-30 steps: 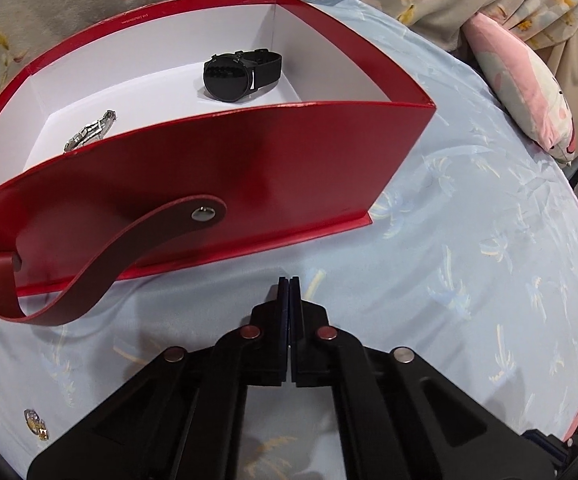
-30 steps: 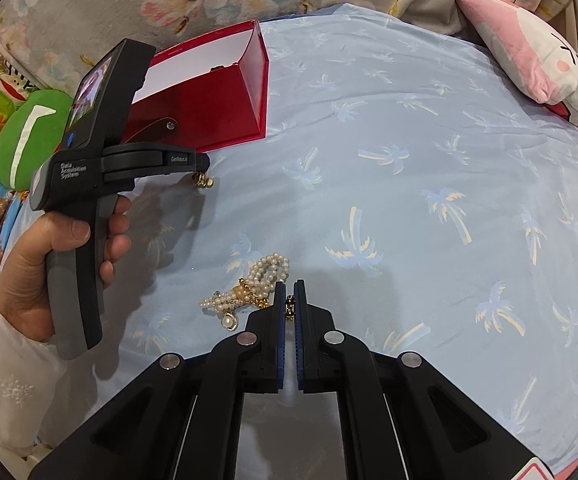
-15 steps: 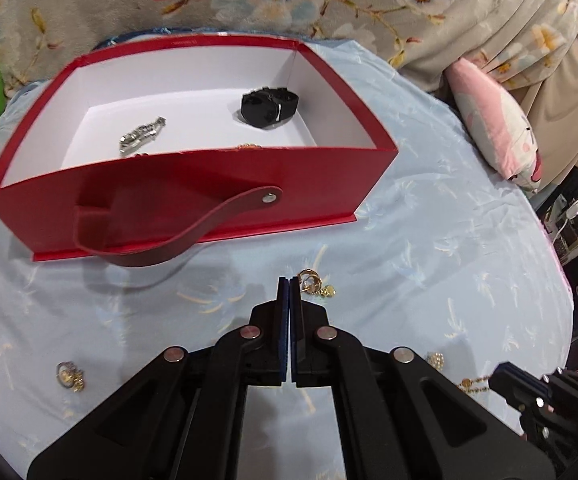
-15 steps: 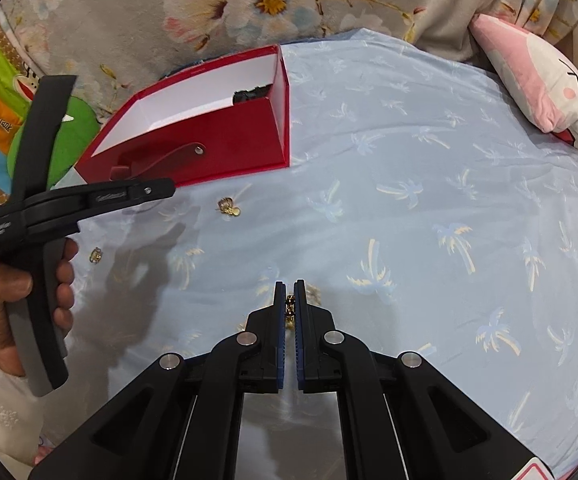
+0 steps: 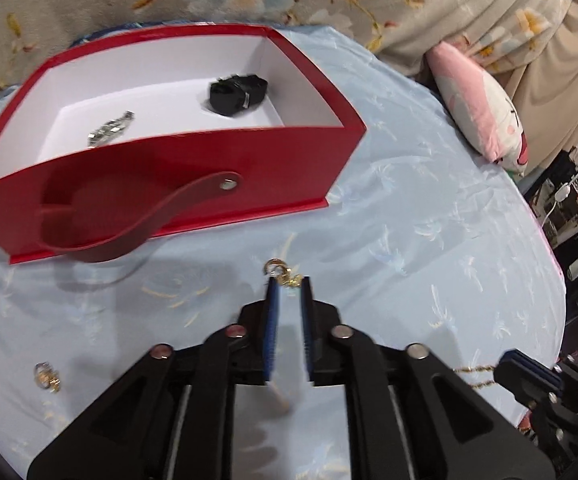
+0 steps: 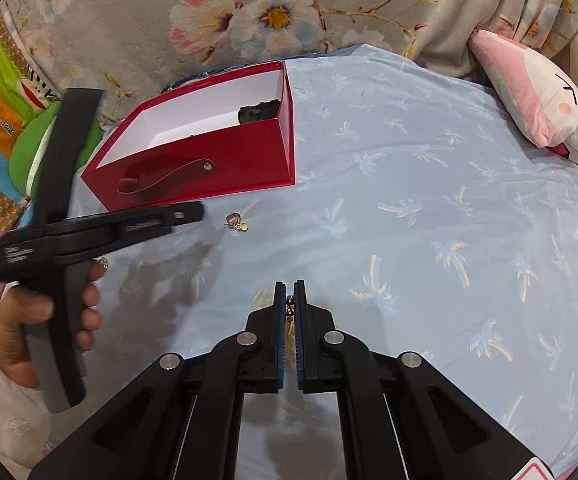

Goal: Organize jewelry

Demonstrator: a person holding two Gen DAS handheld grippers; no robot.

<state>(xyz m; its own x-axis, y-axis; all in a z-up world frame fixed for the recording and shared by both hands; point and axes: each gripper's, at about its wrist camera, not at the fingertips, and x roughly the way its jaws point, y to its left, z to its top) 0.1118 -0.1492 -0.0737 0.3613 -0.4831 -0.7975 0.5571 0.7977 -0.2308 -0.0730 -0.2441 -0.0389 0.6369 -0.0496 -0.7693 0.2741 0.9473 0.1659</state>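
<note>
The left gripper (image 5: 287,285) is opening its jaws slightly, nothing pressed between its pads, a gold earring (image 5: 282,273) lying on the blue sheet (image 5: 429,220) just beyond its tips at 12 o'clock. The right gripper (image 6: 289,289) is clamping a gold chain piece (image 6: 290,304) between nearly closed jaws. At 11 o'clock, the red box (image 5: 193,184) is holding a black watch (image 5: 237,94) and a silver watch (image 5: 111,133); another earring (image 5: 47,377) is lying at 8 o'clock.
</note>
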